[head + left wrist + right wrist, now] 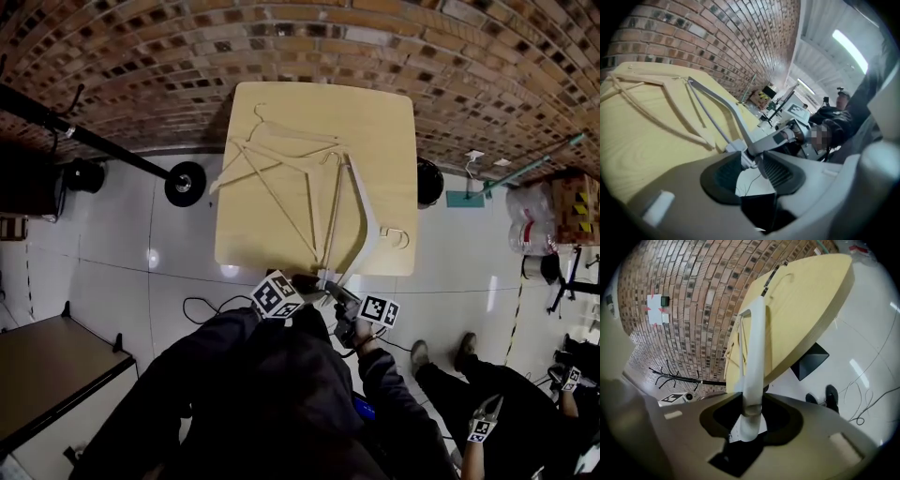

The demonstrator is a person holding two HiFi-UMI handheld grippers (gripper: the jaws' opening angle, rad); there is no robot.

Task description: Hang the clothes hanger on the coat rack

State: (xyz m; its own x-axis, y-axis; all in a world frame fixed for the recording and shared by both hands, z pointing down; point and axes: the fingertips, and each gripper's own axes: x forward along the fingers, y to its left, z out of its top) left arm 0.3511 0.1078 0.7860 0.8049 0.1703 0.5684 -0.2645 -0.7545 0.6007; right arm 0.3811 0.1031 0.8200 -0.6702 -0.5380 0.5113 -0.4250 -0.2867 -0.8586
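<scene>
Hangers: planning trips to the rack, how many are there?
3: two beige hangers crossed on the table, one white hanger at its near right edge. Overlap may hide more.

— What fills the upper middle of the head view?
— A pale wooden tabletop (pixel 253 234), standing on a glossy, light-tiled floor (pixel 122 244).
— And behind it?
— A brick wall (pixel 469 56) across the whole top.
— Lower down?
— A dark table (pixel 47 366) at lower left, a thin black cable (pixel 202 305) on the tiles, and a second person (pixel 497 394) at lower right. A cardboard box (pixel 574 202) sits at the right edge.
</scene>
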